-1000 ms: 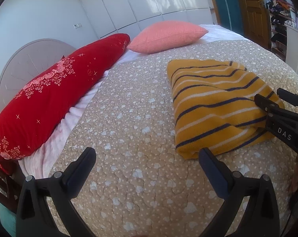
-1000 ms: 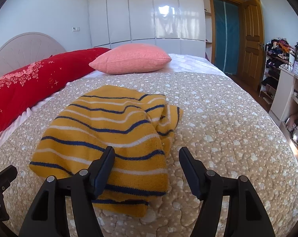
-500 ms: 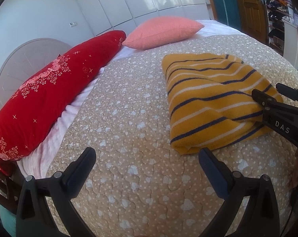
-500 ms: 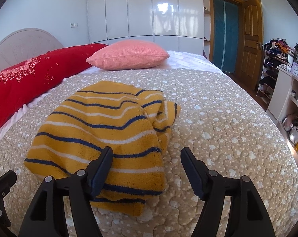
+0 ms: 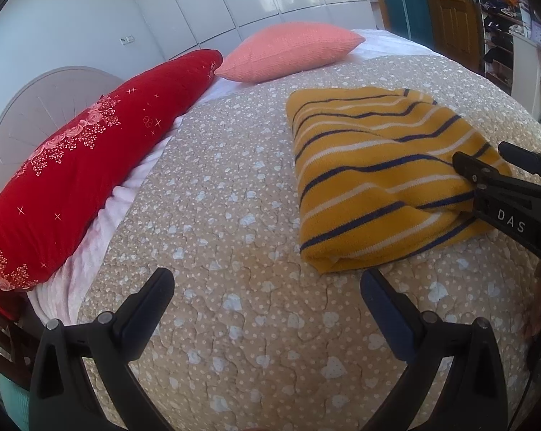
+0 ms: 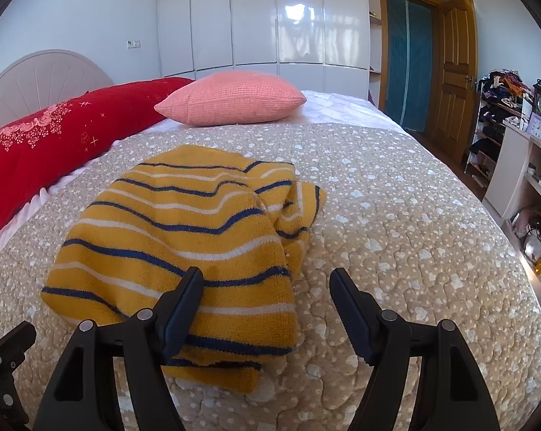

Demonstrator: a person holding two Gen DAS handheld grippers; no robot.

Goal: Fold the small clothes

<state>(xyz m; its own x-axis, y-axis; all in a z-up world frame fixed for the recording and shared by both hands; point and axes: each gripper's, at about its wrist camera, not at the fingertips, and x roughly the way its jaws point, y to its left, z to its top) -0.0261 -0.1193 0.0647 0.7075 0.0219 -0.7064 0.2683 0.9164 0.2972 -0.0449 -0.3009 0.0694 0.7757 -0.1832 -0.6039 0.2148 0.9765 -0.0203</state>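
Here the yellow striped sweater (image 6: pixel 184 248) lies folded on the beige quilted bed (image 6: pixel 396 222), left of centre in the right wrist view and at right of centre in the left wrist view. The right tongs (image 6: pixel 266 305) have just been opening and stand wide over the sweater's near right edge, one finger (image 6: pixel 184 301) above the knit, nothing pinched. The left tongs (image 5: pixel 266 301) gape wide at the bottom of their frame, over bare quilt just short of the sweater's near corner. A red bolster (image 5: pixel 91 158) and a pink pillow (image 5: pixel 292 50) sit at upper left.
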